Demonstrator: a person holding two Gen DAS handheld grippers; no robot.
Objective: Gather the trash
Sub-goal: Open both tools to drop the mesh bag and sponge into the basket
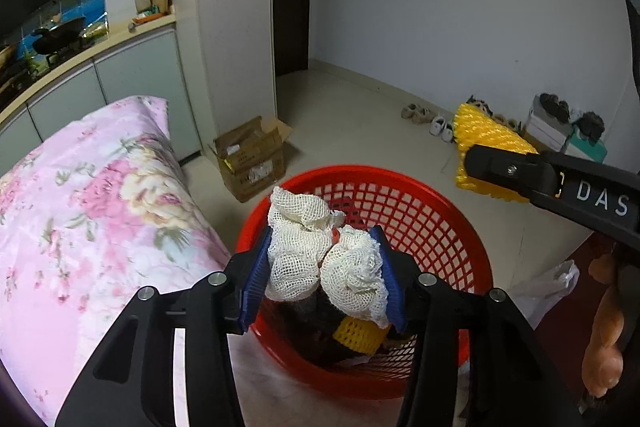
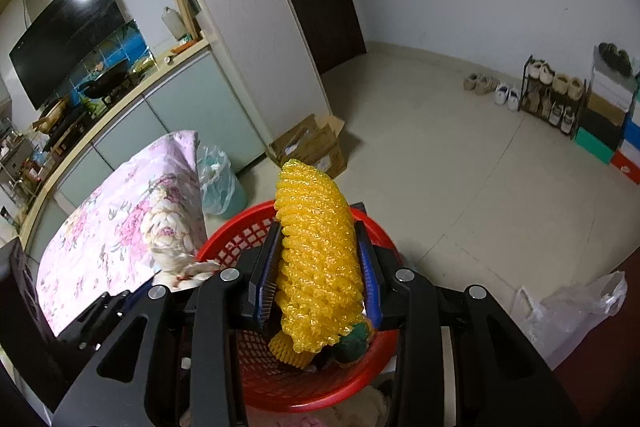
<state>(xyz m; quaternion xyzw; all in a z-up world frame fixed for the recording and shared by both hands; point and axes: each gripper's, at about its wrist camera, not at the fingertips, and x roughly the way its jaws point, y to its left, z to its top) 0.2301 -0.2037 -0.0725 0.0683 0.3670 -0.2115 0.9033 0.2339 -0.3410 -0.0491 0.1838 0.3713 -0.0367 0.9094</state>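
Observation:
My left gripper (image 1: pixel 324 267) is shut on a crumpled white foam net (image 1: pixel 316 251) and holds it over a red plastic basket (image 1: pixel 452 227). The basket holds a yellow net piece (image 1: pixel 358 337) and dark items. My right gripper (image 2: pixel 318 267) is shut on a yellow foam net (image 2: pixel 316 251) above the same red basket (image 2: pixel 376 375). In the left wrist view the right gripper (image 1: pixel 500 167) shows at the right with the yellow net (image 1: pixel 480 131) in it. The white net (image 2: pixel 188 269) shows at the left in the right wrist view.
A pink floral bedding (image 1: pixel 80 219) lies left of the basket. An open cardboard box (image 1: pixel 252 159) stands on the floor beyond. A bin with a plastic liner (image 2: pixel 218 183) stands by the cabinets. A plastic bag (image 2: pixel 568 311) lies at the right. Shoes and a shoe rack (image 2: pixel 552 95) line the far wall.

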